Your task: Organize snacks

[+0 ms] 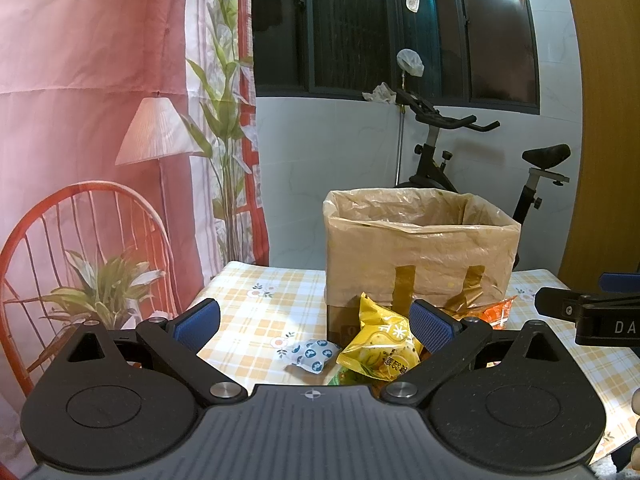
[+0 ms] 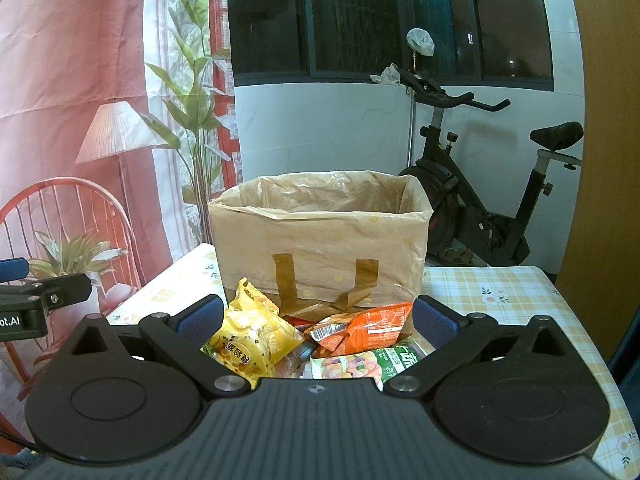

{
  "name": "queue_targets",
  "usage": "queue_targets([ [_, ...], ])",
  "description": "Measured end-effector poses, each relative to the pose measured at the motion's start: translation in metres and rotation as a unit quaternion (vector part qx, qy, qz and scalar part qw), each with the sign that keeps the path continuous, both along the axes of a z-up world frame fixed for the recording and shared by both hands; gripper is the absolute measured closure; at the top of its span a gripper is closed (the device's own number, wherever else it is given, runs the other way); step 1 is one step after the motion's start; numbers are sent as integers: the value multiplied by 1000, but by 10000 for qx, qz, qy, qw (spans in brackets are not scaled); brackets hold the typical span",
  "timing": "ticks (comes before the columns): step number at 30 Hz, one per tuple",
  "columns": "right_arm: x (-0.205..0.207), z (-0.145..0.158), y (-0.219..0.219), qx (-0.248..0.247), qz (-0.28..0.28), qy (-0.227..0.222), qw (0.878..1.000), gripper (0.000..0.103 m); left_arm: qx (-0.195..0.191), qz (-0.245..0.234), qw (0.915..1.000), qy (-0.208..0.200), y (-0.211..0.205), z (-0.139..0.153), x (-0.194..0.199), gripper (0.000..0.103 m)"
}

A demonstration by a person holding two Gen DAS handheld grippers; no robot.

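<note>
My body hides the near snacks' lower edges. Both my left gripper (image 1: 316, 326) and right gripper (image 2: 318, 320) gape wide, empty. Yellow bag (image 2: 250, 338), orange pack (image 2: 364, 328) & green pack (image 2: 360, 364) (crinkled, glossy) lie piled before the lined box (image 2: 320, 236) on the table (image 2: 500, 300).

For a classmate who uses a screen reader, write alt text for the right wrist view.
An open right gripper hovers over a pile of snack packets: a yellow packet, an orange packet and a green packet. Behind them, a plastic-lined box stands on a checked tablecloth, with an exercise bike beyond.
</note>
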State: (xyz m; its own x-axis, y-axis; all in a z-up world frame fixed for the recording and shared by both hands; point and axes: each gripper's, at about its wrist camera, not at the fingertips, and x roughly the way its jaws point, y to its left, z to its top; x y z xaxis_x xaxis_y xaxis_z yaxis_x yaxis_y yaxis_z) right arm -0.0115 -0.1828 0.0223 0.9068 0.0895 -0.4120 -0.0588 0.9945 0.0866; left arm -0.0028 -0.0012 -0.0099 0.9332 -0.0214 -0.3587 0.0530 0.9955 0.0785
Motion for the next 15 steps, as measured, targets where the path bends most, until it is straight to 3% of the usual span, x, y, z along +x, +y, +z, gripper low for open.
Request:
queue_targets([
  [6, 0, -1, 0, 31, 15, -61, 10000, 0, -102, -71, 9998, 158, 4, 0, 10, 1],
  [15, 13, -19, -14, 81, 25, -553, 9984, 0, -288, 188, 9987, 365, 24, -19, 47, 1],
])
